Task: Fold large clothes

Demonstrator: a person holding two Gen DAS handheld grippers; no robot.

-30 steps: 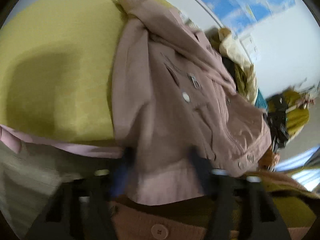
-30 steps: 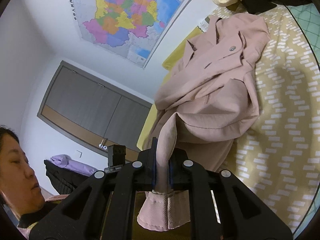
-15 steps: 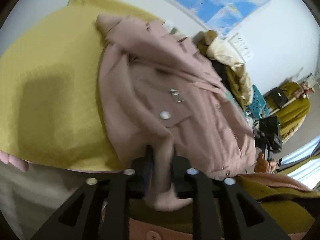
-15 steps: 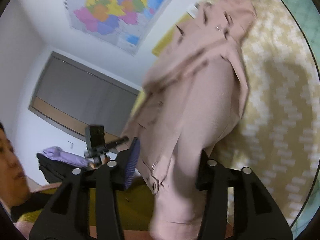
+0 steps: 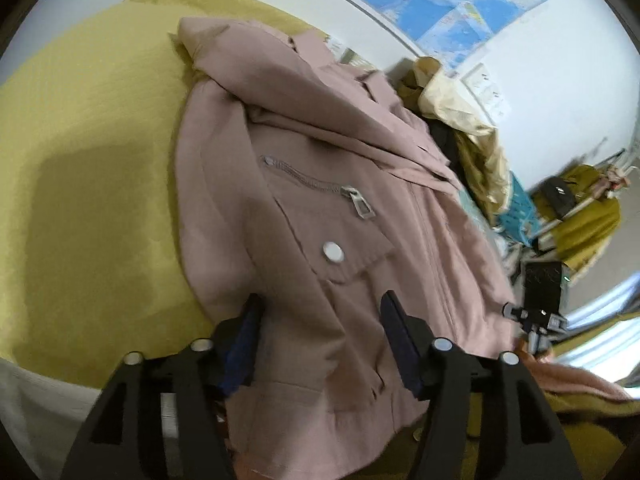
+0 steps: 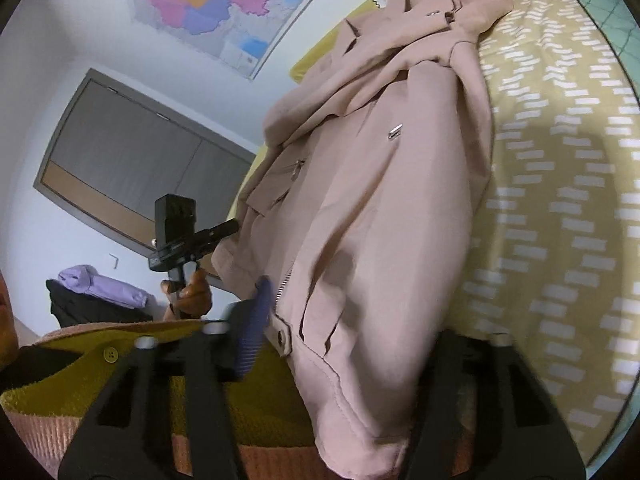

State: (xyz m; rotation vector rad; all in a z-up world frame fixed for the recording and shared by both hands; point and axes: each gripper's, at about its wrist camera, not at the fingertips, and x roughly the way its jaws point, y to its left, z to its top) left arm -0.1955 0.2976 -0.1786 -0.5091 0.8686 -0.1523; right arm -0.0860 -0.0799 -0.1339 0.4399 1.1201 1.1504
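The pink jacket (image 5: 328,216) lies front-up across the centre of both frames on the yellow bedspread (image 5: 92,152), hem nearest, with left gripper (image 5: 320,336) and right gripper (image 6: 344,320) both spread, apparently released to re-grip.

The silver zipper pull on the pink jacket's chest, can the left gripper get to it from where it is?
Probably yes: the left gripper is open over the pink jacket, and nothing covers the zipper pull just ahead.
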